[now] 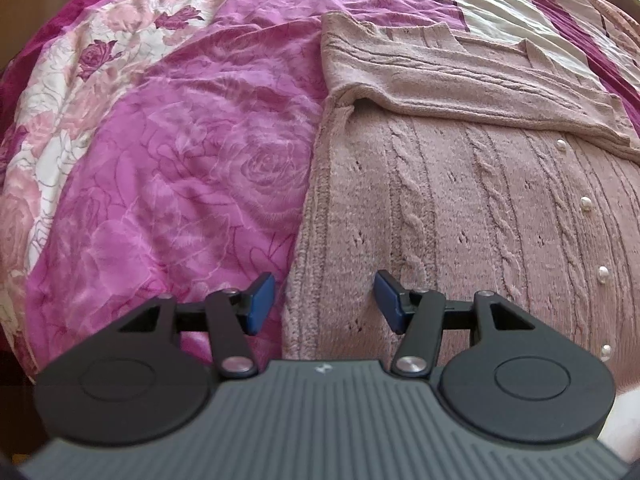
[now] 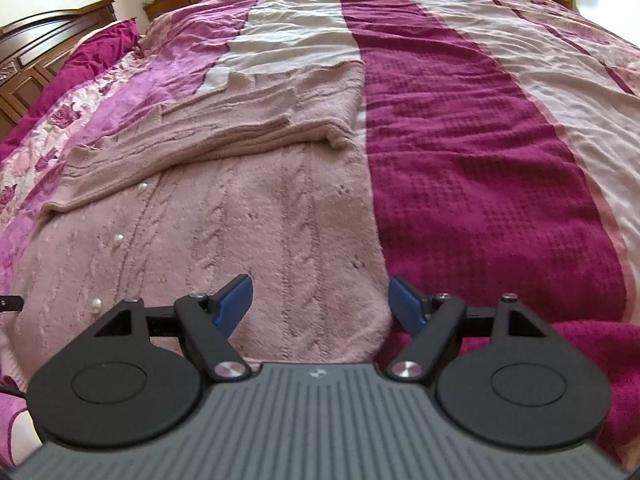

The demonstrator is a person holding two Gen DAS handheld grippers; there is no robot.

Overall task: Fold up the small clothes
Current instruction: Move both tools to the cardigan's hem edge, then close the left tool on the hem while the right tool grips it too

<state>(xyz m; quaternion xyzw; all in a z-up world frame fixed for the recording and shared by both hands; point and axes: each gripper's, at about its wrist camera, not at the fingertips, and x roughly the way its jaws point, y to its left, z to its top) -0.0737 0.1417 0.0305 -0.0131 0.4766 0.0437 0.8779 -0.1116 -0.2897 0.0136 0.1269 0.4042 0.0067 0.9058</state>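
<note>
Bedspread (image 2: 480,160) lies open around the cardigan (image 2: 248,216); headboard (image 2: 48,40) bounds its far edge.

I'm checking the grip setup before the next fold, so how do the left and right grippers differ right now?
The left gripper straddles the cardigan's left edge beside the floral bedspread; the right gripper straddles its right edge beside the magenta blanket. The right gripper's jaws stand a little wider than the left's. Both are open, empty, and point down over the hem end.
</note>
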